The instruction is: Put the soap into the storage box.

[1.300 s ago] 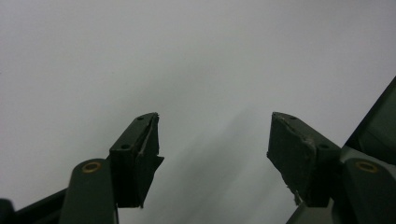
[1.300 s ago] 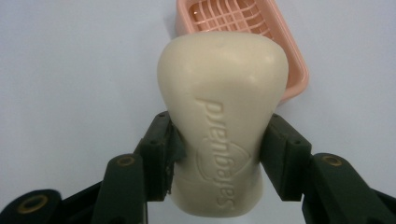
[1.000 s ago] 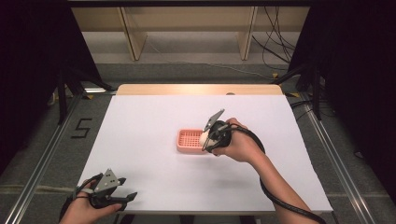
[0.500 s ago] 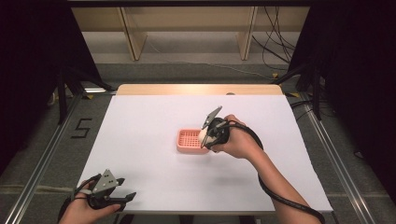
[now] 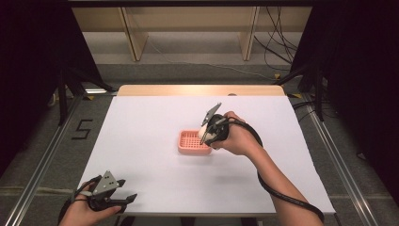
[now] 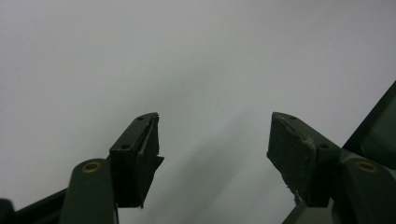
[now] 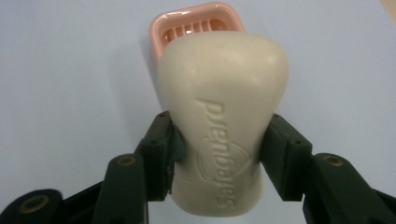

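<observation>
Right gripper (image 7: 217, 154) clamps a cream soap bar (image 7: 224, 116) across its waist, jaws pressed on both sides, embossed face toward the camera. Over the last second it has edged slightly toward 9 o'clock and now hangs above the right end of the pink soap dish (image 5: 194, 142) at table centre; in the right gripper view the dish (image 7: 196, 25) peeks out at 12 o'clock behind the bar. Bar looks lifted, not seated in the slats. Likely step: lowering it into the dish, release to come. Left gripper (image 5: 123, 193) sits unchanged at 7 o'clock near the table's (image 5: 141, 122) front edge, jaws spread apart, holding nothing.
</observation>
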`<action>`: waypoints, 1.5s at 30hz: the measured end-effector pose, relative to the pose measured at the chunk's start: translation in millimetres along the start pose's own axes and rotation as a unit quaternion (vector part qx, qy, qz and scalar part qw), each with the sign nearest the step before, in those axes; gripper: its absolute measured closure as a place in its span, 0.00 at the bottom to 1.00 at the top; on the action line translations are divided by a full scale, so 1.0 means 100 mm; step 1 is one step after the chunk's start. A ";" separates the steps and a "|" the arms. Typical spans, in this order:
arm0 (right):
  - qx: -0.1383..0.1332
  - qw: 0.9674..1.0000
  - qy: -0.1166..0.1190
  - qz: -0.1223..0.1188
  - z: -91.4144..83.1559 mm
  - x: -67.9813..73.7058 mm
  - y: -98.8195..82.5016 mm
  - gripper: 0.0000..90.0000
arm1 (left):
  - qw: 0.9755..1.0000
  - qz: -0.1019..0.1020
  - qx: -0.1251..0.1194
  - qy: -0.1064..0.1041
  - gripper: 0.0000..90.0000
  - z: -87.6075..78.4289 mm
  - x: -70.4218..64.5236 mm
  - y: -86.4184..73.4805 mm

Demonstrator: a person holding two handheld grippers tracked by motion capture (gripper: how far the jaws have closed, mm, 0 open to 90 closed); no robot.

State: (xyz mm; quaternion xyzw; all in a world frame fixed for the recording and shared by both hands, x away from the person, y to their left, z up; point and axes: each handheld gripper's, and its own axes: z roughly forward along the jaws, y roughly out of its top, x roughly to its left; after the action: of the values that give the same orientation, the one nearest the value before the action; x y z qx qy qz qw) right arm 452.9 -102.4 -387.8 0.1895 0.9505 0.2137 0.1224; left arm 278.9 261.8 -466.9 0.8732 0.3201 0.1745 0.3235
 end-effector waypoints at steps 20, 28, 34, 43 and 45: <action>-0.002 1.000 0.000 -0.011 0.12 -0.03 0.18 0.56 | 1.000 -0.010 -0.019 0.003 0.37 0.03 0.00 0.00; -0.005 1.000 -0.002 -0.014 0.15 -0.04 0.24 0.56 | 1.000 -0.013 -0.021 0.003 0.37 0.03 -0.01 0.00; -0.005 1.000 0.002 -0.019 0.19 -0.03 0.28 0.56 | 1.000 -0.013 -0.021 0.003 0.37 0.03 0.00 0.00; 0.000 1.000 0.005 -0.027 0.29 -0.02 0.34 0.56 | 1.000 -0.012 -0.021 0.003 0.37 0.02 0.00 0.00; 0.000 1.000 0.006 -0.025 0.31 -0.01 0.34 0.56 | 1.000 -0.012 -0.021 0.003 0.37 0.02 0.00 0.00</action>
State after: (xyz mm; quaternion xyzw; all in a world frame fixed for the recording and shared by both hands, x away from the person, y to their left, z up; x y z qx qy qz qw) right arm 474.4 -63.4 -399.4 0.1647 0.9557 0.2115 0.1214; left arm 279.6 260.7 -468.7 0.8615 0.3280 0.1799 0.3432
